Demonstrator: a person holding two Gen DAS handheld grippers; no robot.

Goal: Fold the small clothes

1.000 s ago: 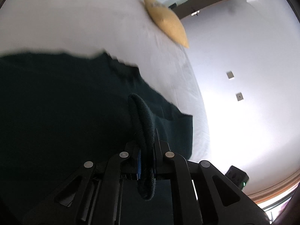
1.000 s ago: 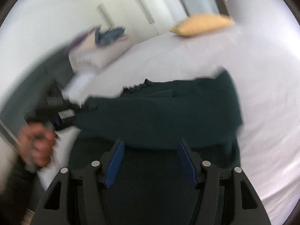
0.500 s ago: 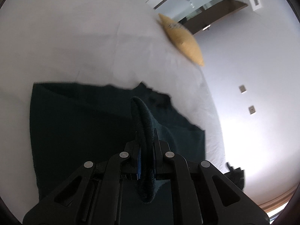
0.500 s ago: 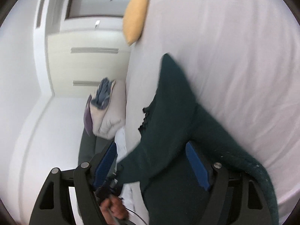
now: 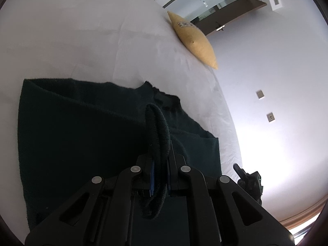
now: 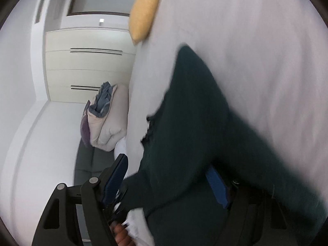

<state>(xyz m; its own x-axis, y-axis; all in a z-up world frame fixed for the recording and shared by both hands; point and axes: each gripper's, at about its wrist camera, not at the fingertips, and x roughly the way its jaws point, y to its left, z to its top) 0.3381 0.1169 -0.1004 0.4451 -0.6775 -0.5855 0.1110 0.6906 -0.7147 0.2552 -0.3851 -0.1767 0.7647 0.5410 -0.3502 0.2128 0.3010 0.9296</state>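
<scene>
A dark green knit garment (image 5: pixel 82 135) lies spread on the white bed (image 5: pixel 71 41). My left gripper (image 5: pixel 160 164) is shut on a thick rolled edge of the garment (image 5: pixel 158 129), which stands up between its fingers. In the right wrist view the same garment (image 6: pixel 194 123) drapes over the bed edge and across my right gripper (image 6: pixel 168 176). Its blue-padded fingers (image 6: pixel 117 174) stand wide apart with cloth lying between them, not pinched.
A yellow pillow (image 5: pixel 194 39) lies at the bed's far end, also in the right wrist view (image 6: pixel 143 12). A pile of folded bedding and clothes (image 6: pixel 102 119) sits on a grey seat beside the bed. White wardrobe doors (image 6: pixel 86 65) stand behind.
The left gripper has pulled back with the garment edge held, so more bed shows. The right gripper has rolled sideways and stays open.
</scene>
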